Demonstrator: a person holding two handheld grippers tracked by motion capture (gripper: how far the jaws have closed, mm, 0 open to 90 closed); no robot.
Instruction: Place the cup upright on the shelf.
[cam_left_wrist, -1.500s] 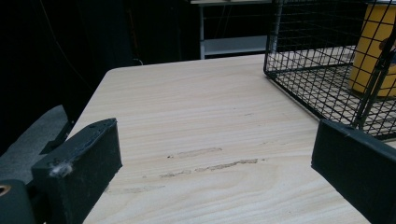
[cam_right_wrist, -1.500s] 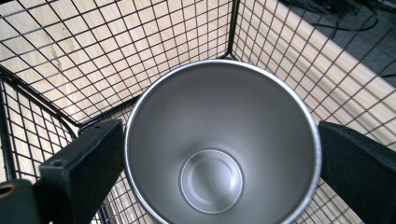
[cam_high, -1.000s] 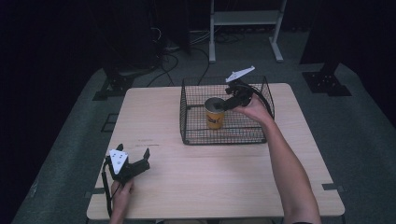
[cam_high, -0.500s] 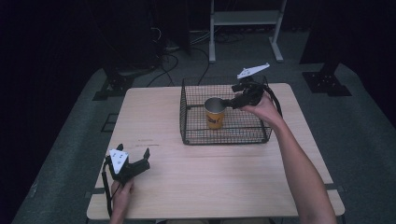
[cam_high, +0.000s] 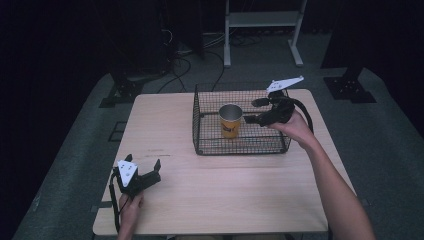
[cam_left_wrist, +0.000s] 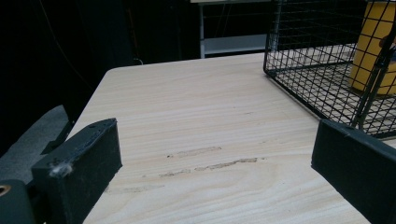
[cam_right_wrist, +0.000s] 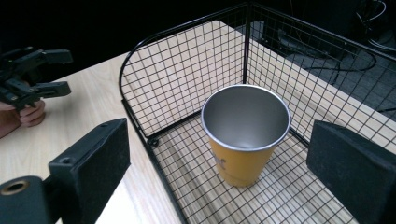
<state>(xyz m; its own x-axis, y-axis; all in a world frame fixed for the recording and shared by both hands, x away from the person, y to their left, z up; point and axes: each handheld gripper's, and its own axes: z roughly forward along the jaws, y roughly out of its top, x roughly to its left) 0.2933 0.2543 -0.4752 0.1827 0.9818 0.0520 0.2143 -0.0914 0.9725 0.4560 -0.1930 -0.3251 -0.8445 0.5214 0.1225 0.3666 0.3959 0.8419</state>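
Right tool (cam_high: 259, 111) jaws apart, above wire basket (cam_high: 200, 125) near worktop far edge; cup (cam_high: 230, 120) upright inside, free. Risk: jaw clips rim, tips cup. Left tool (cam_high: 147, 172) jaws apart, near-left corner.

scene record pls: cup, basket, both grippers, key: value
cup: yellow, metal inside, upright, empty, in basket
basket: black wire, open top, on table, far right part
right gripper: open, over basket's right side, jaws toward cup, apart from it
left gripper: open, holds nothing, low at table's near left corner
contact: neither gripper touches the cup
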